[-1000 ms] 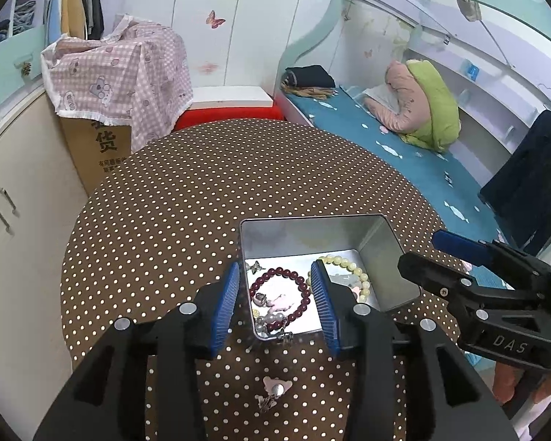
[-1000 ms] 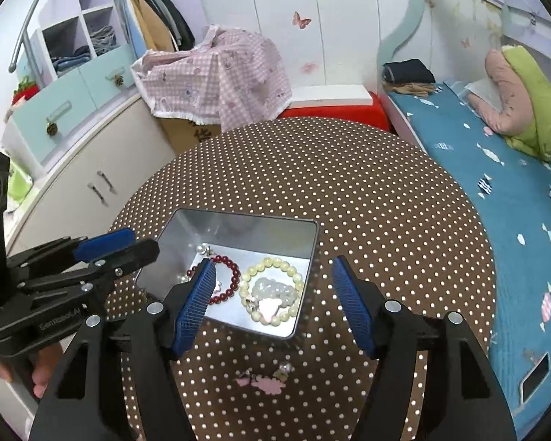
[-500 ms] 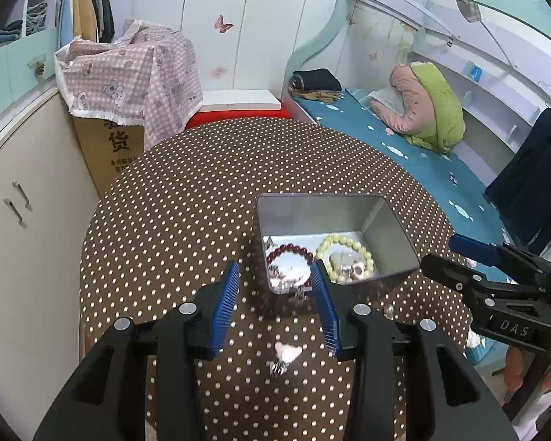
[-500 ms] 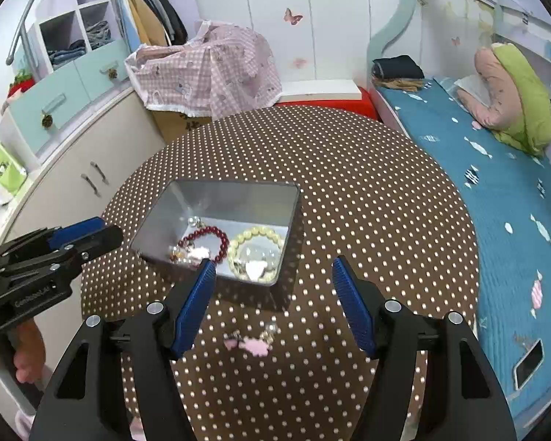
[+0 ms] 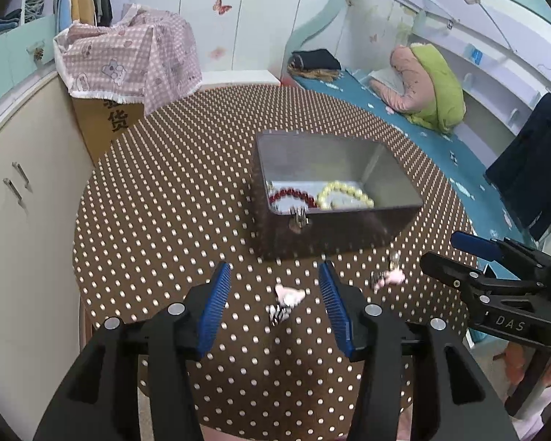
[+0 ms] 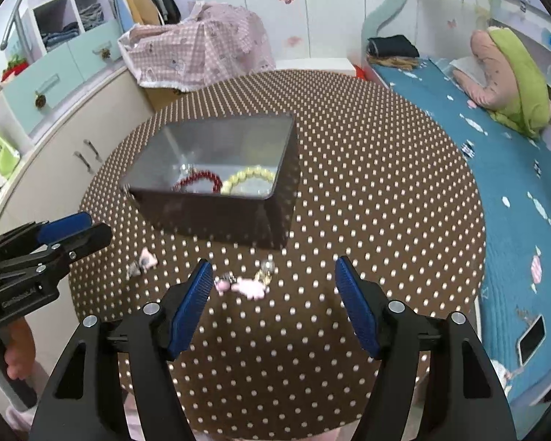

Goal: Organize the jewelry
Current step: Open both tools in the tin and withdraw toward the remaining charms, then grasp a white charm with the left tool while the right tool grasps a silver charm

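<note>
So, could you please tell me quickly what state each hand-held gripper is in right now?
Left hand-held gripper: open, holding nothing.
Right hand-held gripper: open, holding nothing.

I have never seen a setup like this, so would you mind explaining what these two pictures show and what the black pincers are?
There is no robot here. A person holds a hand-held two-finger gripper in each hand, and each carries a wide-angle camera looking along its blue-padded fingers. One picture comes from the left gripper, the other from the right gripper; each also glimpses the other at its edge. Both are open and hold nothing. On the round dotted table stands an open metal tin containing a red bead bracelet and a pale yellow bead bracelet. Small pink trinkets lie loose on the cloth before the tin.
</note>
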A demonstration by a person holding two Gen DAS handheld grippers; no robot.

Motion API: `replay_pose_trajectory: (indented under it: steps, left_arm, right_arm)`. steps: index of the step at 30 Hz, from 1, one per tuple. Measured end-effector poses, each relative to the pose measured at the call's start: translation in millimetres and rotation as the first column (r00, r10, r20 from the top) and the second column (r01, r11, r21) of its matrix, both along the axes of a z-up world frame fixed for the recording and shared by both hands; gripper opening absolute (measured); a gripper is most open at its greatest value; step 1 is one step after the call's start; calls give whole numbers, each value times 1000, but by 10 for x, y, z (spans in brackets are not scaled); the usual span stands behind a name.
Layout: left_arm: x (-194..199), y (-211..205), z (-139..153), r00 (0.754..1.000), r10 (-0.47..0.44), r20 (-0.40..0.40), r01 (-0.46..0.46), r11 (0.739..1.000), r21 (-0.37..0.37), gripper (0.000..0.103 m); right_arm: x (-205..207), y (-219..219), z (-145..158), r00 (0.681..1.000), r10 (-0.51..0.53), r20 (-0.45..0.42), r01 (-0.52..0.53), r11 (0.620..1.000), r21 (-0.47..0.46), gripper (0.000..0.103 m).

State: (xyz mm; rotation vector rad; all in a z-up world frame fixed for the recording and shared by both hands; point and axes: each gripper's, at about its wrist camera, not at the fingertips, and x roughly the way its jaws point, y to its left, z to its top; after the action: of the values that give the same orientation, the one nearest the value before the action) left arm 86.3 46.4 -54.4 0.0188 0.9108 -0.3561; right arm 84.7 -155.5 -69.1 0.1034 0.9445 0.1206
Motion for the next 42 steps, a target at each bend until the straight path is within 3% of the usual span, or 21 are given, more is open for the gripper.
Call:
replay_pose_trajectory:
  steps: [11, 19, 21, 23, 26, 28, 39, 42]
  left_arm:
    - [40, -138, -430, 993, -1, -115, 5, 999, 35, 48]
    - [22, -156, -467, 997, -9, -82, 12, 999, 37, 48]
    - [-6, -164, -479, 998, -21, -63, 25, 999, 49, 43]
    - [-43, -173, -482, 999, -24, -42, 27, 997, 74, 26]
    - [-93, -144, -485, 999, -29, -31, 32, 996, 86, 13]
    - [-102, -103, -479, 999, -35, -41, 37, 997, 68, 13]
    - [-83, 48, -430, 999, 3, -50, -1, 999, 40, 13]
    - [-64, 83, -452, 998, 8, -59, -5, 999, 40, 13]
  right_arm:
    - [-39, 26, -314, 997, -2, -74, 2, 1000, 0, 67]
    - [-47, 121, -389, 997, 27, -75, -28, 1000, -9, 67]
    - [-35, 173, -392, 997, 29, -73, -31, 999, -17, 67]
    - [-24, 179, -385, 997, 30, -74, -31, 999, -12, 67]
    - [-11, 187, -383, 997, 36, -72, -37, 999, -6, 66]
    - [-7, 222, -383, 997, 44, -67, -45, 999, -13, 66]
    - [164, 357, -369, 997, 58, -54, -60, 997, -43, 21]
    - [155, 353, -377, 997, 63, -49, -66, 997, -49, 18]
